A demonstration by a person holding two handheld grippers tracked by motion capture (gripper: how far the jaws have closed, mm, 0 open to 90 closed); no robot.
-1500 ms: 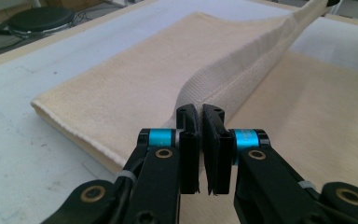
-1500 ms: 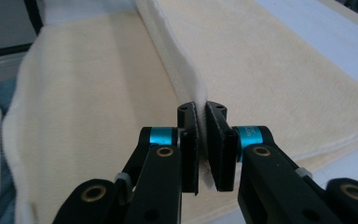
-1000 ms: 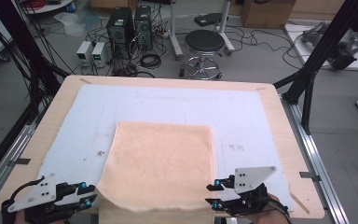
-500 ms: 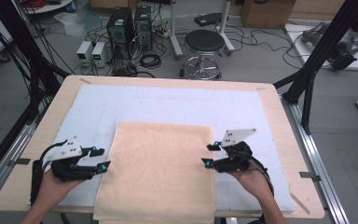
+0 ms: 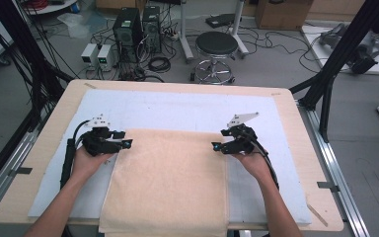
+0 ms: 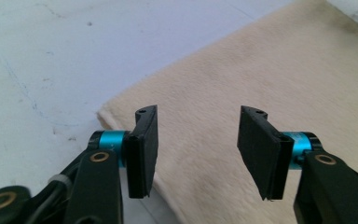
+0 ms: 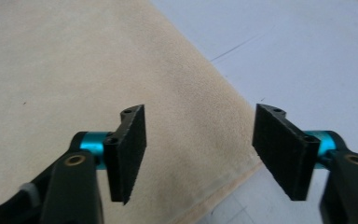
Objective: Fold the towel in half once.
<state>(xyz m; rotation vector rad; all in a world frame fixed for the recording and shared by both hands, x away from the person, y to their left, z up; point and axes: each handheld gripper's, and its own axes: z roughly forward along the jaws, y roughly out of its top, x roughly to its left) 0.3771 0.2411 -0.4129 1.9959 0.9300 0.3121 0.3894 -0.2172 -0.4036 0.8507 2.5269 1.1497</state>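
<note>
Beige towel (image 5: pixel 170 180) lies flat on the white mat (image 5: pixel 187 111), near edge hanging over the table (image 5: pixel 44 128) front; we judge folding barely begun, no fold made, far corners not gripped. We hold our left gripper (image 5: pixel 123 143) at the towel's far left corner, our right gripper (image 5: pixel 217 146) at the far right corner, both low, pointing inward. Jaws of each stand apart, empty, over the towel edge. Grasping corners comes next.

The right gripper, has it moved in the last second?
Yes. The right gripper has gone from the table's near edge toward its far side, and now sits open at the towel's far right corner.
</note>
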